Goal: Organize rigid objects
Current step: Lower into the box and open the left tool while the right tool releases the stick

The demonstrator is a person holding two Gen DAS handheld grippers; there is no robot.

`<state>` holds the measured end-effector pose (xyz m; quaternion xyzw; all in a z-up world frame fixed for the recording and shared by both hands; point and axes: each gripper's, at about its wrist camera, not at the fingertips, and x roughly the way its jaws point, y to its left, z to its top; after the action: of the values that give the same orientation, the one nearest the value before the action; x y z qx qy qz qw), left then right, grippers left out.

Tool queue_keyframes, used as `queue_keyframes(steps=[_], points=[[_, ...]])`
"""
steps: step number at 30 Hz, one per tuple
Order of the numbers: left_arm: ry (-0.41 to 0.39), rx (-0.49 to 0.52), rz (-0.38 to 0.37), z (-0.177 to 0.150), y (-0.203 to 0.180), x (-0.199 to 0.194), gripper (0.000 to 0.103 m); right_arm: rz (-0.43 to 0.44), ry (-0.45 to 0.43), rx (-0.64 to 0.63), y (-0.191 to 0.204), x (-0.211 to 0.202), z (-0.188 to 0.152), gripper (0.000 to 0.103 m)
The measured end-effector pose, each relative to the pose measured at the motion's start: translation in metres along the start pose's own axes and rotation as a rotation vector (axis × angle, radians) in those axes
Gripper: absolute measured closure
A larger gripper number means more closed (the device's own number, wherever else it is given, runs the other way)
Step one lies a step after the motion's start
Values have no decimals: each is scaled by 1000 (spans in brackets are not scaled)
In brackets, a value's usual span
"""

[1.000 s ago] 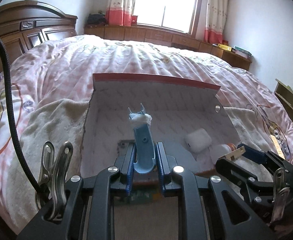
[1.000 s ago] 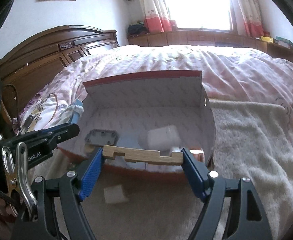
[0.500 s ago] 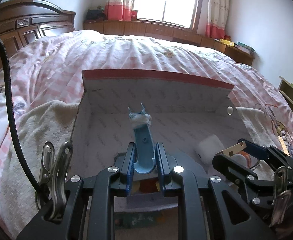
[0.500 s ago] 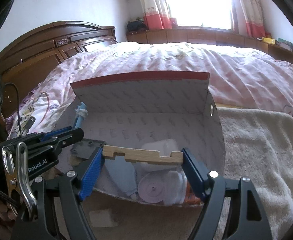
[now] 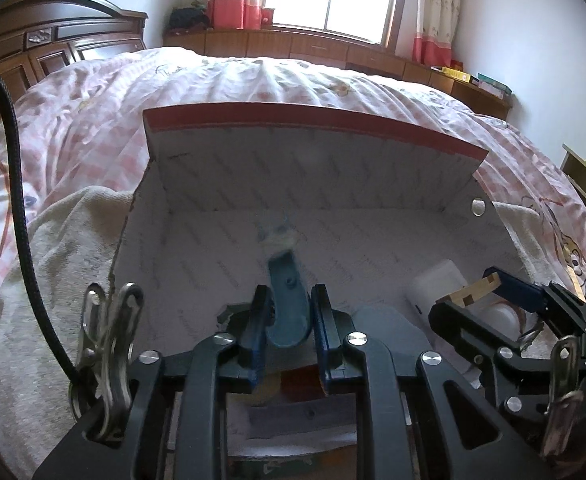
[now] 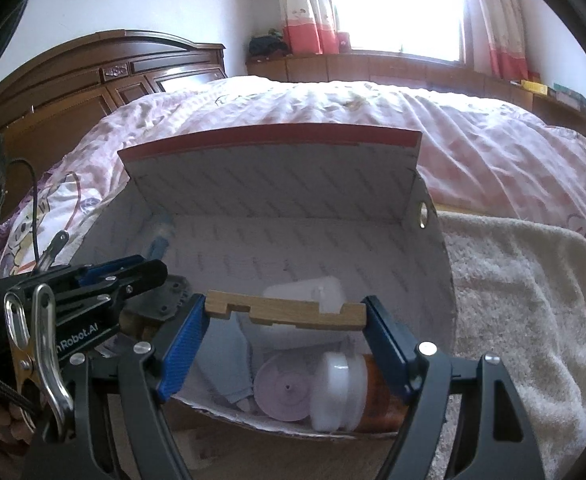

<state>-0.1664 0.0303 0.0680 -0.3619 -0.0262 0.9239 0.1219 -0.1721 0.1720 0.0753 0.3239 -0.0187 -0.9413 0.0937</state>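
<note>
An open white cardboard box [image 5: 333, 176] with a red-edged flap stands on the bed; it also shows in the right wrist view [image 6: 277, 184]. My left gripper [image 5: 289, 312] is shut on a blue plastic tool [image 5: 287, 300] with a white tuft at its tip, held over the box's inside. My right gripper [image 6: 287, 312] is shut on a notched wooden block [image 6: 285, 311], held over the box above a white case [image 6: 305, 292], a pink disc [image 6: 285, 390] and an orange bottle with a white cap [image 6: 345, 394]. The right gripper with its block also shows in the left wrist view [image 5: 489, 292].
The box sits on a cream towel [image 6: 513, 288] over a pink checked quilt [image 5: 253, 80]. A grey plate [image 6: 169, 300] and a pale blue flat piece [image 6: 221, 356] lie in the box. A dark wooden headboard [image 6: 93, 76] stands at the left. A black cable [image 5: 17, 184] hangs at the left.
Both grippers have moved forward and lower over the box, so the box looks larger and its contents show more. The blue tool is blurred with motion now.
</note>
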Motion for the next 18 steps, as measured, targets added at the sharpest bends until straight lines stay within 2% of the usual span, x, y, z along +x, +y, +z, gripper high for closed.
queue_keyframes(steps=[3, 6, 18], points=[[10, 1, 6, 1, -1, 3, 82, -6, -11, 1, 0, -1, -1, 22], [20, -8, 9, 1, 0, 4, 77, -6, -23, 11, 0, -1, -1, 22], [1, -11, 30, -2, 4, -9, 77, 31, -57, 45, -1, -13, -1, 18]])
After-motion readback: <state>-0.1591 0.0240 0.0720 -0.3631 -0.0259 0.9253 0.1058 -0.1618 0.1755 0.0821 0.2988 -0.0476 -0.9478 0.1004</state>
